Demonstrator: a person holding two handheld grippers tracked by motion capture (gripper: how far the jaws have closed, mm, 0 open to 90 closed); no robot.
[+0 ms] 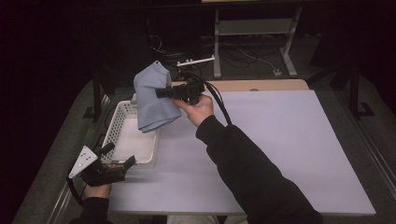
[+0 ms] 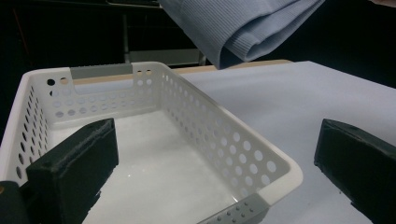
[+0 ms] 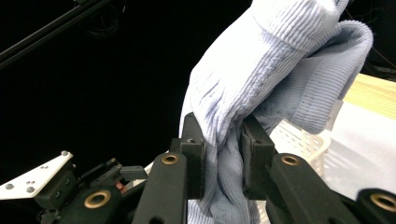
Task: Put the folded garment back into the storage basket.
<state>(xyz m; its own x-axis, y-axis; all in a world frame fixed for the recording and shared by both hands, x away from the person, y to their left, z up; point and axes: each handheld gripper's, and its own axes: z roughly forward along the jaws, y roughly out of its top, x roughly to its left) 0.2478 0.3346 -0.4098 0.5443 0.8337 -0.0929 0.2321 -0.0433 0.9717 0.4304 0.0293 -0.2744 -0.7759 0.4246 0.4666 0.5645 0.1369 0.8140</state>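
Note:
A folded light blue knitted cloth [image 1: 152, 100] hangs in the air over the far end of a white perforated basket [image 1: 112, 127]. My right gripper [image 1: 159, 92] is shut on the cloth, pointing left, and its two black pads pinch a fold of the fabric [image 3: 261, 70] in the right gripper view [image 3: 222, 140]. The cloth's lower edge [image 2: 243, 28] hangs above the basket's far rim. My left gripper [image 1: 119, 155] rests by the basket's near left corner. Its jaws stand wide apart [image 2: 218, 135], with the basket's near wall [image 2: 224, 121] ahead of them and untouched.
The basket stands at the left edge of a pale table top [image 1: 280, 140] and its floor is bare. A wooden strip [image 1: 261, 85] runs along the table's far edge. Beyond it are a dark floor, cables and a metal frame [image 1: 252, 28].

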